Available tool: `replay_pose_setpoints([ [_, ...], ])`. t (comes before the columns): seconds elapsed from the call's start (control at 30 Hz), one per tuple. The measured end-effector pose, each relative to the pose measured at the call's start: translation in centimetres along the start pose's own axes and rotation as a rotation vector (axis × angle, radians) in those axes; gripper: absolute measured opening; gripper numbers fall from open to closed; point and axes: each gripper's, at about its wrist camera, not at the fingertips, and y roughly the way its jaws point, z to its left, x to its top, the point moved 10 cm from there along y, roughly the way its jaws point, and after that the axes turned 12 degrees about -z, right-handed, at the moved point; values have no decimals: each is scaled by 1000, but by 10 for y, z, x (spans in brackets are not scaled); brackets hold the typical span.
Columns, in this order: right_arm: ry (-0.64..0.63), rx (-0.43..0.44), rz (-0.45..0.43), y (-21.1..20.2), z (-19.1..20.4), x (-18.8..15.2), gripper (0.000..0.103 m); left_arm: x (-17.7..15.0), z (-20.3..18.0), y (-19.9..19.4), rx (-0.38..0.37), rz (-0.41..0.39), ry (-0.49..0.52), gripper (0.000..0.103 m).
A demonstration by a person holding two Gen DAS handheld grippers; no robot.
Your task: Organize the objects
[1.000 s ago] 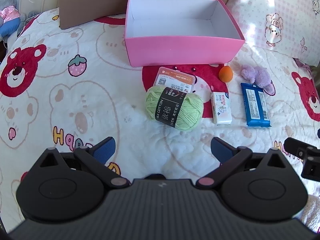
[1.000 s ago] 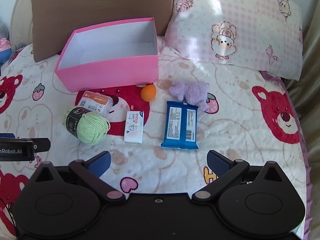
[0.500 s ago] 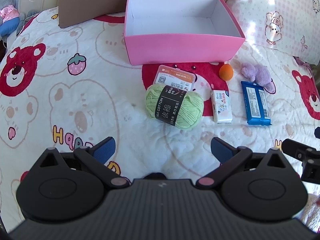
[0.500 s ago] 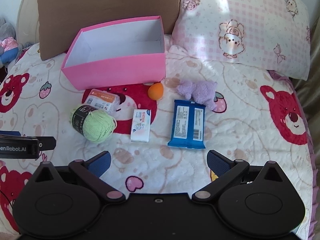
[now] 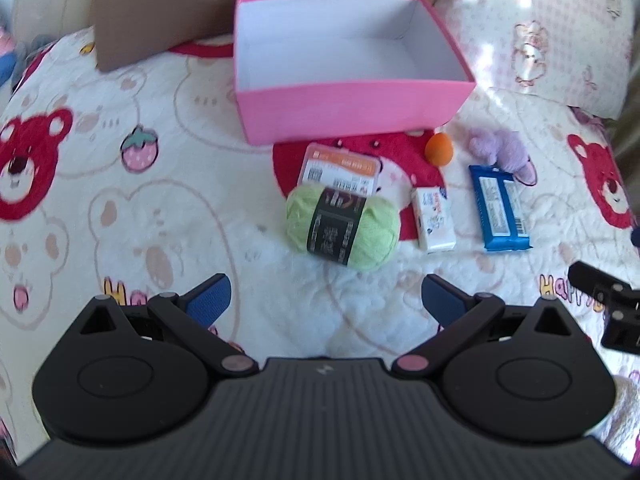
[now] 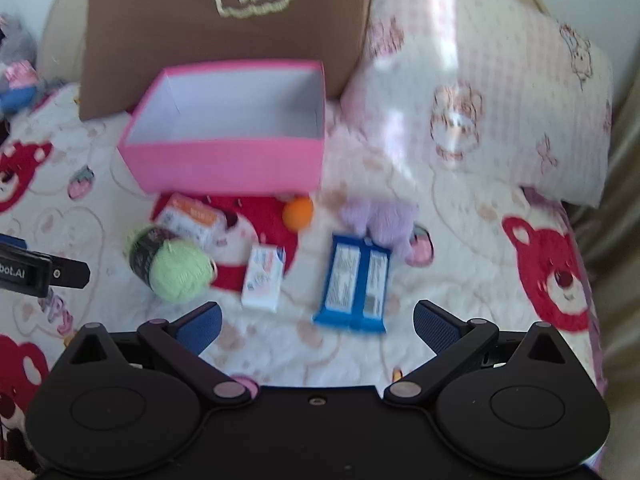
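1. Left wrist view: the left gripper (image 5: 326,294) is held with jaws apart and nothing between them; one pink box (image 5: 352,106), one green yarn ball (image 5: 343,226) and one orange-lidded case (image 5: 340,168) are seen mid-bedspread (image 5: 160,208).
2. Right wrist view: the right gripper (image 6: 316,322) is likewise spread and unloaded; one white packet (image 6: 263,278), one blue packet (image 6: 354,283), one orange sponge (image 6: 298,213) and one purple plush (image 6: 382,220) are counted before the box.

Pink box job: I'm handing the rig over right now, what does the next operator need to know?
Left hand-held gripper: open, holds nothing, facing the green yarn ball.
Right hand-held gripper: open, holds nothing, above the blue wipes packet.
Open pink cardboard box: nothing inside.
On the quilt: yarn, orange-labelled clear case, small white carton, orange sponge egg, purple plush toy, packet.
Done: nothing. Left: all six.
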Motion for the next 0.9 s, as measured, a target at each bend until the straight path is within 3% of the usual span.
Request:
replay_pose_setpoints([
  [0.1,75,86,-4,5,1,4,102,12,4,0,4,-36,87,103],
  [0.43,-81,174,-50,30,54,3,102,17,5,20,-75,-80,232,103],
  [0.57,-121,219,-86,46,78,-4,101,11,4,33,-274,-1,56,103],
  [0.7,-142,197,-82,61,90,-11,94,9,8,41,-267,-3,68,103],
  [0.87,-127,238,-60,71,106,-20,94,8,12,52,-260,5,83,102],
  [0.9,-123,246,-65,71,110,-21,88,8,12,55,-257,6,86,102],
])
